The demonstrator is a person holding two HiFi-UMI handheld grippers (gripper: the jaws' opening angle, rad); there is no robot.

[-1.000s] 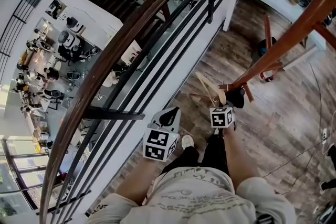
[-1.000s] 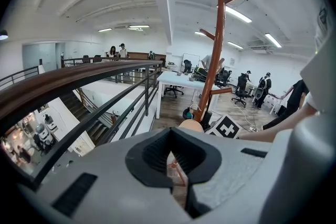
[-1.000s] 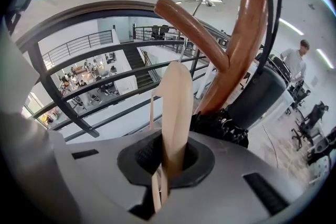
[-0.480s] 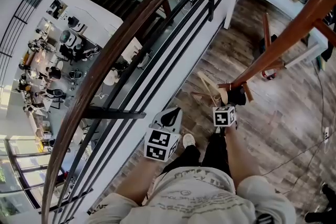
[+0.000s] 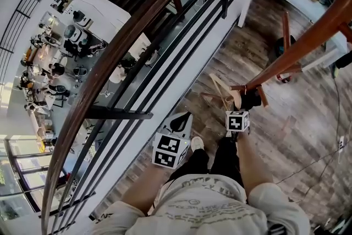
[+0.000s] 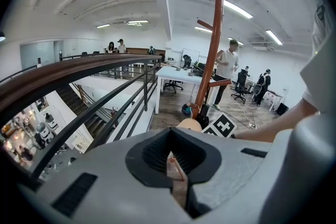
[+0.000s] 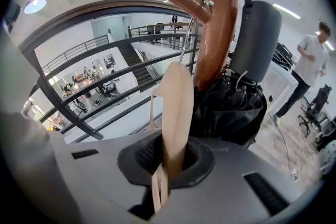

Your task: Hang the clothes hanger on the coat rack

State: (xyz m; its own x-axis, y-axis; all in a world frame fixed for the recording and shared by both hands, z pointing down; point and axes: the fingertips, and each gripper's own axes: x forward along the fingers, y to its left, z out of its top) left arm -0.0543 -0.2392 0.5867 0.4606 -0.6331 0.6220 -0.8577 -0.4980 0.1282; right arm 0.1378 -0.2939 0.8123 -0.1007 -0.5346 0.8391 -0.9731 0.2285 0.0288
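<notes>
And the right hand-held gripper [image 7: 168, 162] clamps the pale wooden clothes hanger [image 7: 176, 107] by its flat arm, just beside the reddish-brown wooden coat rack [image 7: 223, 23]. It looks light, stiff and slick. The left hand-held gripper [image 6: 176, 162] is closed, empty.

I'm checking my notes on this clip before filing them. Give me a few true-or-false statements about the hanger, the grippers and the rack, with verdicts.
1. The right gripper is shut on the wooden hanger. True.
2. The left gripper grips the hanger too. False: it holds nothing and sits near the railing.
3. The coat rack is white metal. False: it is reddish-brown wood.
4. A black umbrella sits beside the rack's pole. True.
</notes>
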